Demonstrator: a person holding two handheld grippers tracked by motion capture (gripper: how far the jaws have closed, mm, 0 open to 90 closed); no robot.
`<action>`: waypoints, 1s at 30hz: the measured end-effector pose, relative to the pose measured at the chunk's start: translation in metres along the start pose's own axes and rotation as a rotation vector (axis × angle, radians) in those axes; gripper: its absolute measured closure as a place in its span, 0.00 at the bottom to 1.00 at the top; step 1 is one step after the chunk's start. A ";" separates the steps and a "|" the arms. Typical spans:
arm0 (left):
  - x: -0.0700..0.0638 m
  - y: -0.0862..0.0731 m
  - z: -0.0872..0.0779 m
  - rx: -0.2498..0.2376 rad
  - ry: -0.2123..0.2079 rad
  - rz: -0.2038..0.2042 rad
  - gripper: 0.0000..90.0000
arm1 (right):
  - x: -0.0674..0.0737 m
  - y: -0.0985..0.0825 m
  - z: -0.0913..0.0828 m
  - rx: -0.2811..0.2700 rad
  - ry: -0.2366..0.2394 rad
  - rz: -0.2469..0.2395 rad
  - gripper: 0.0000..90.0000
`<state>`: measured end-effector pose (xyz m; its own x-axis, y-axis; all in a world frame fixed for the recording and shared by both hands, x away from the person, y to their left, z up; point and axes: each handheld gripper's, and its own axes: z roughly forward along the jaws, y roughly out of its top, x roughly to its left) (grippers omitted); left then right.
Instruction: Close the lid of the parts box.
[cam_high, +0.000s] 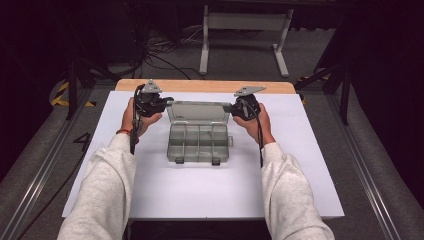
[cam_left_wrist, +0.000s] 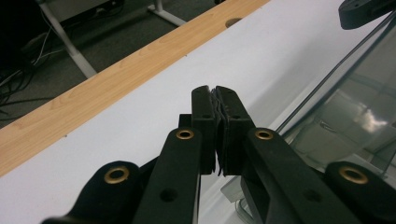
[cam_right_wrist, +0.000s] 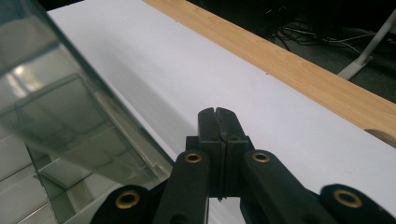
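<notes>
A clear plastic compartment box (cam_high: 199, 144) stands in the middle of the white table (cam_high: 300, 170), with its lid (cam_high: 198, 112) raised upright at the far side. Its compartments look empty. My left gripper (cam_high: 169, 102) is shut with nothing between its jaws, and its tip (cam_left_wrist: 217, 91) lies just behind the lid's left end (cam_left_wrist: 345, 107). My right gripper (cam_high: 231, 108) is also shut and holds nothing. Its tip (cam_right_wrist: 216, 112) lies just behind the lid's right end (cam_right_wrist: 51, 107). Whether either jaw touches the lid I cannot tell.
A wooden strip (cam_high: 205, 85) borders the table's far edge, with white surface between it and the box. Beyond it are a white desk frame (cam_high: 245, 30) and floor cables (cam_high: 165, 47). Two latches (cam_high: 197, 161) sit on the box's near wall.
</notes>
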<state>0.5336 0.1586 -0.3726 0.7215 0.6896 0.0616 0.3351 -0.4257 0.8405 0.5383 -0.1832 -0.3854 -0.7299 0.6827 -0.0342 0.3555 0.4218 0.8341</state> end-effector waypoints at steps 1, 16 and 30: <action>0.000 0.000 0.000 0.001 0.001 0.007 0.97 | 0.000 0.000 0.000 -0.001 0.002 0.001 1.00; -0.007 -0.002 -0.011 0.014 -0.027 0.056 0.97 | 0.005 -0.002 -0.010 -0.001 0.024 -0.015 1.00; -0.019 -0.003 -0.020 0.042 -0.067 0.142 1.00 | 0.012 -0.005 -0.017 0.024 0.042 -0.055 1.00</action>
<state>0.5065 0.1586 -0.3656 0.8020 0.5804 0.1413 0.2504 -0.5414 0.8027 0.5179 -0.1872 -0.3810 -0.7724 0.6326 -0.0557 0.3277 0.4722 0.8183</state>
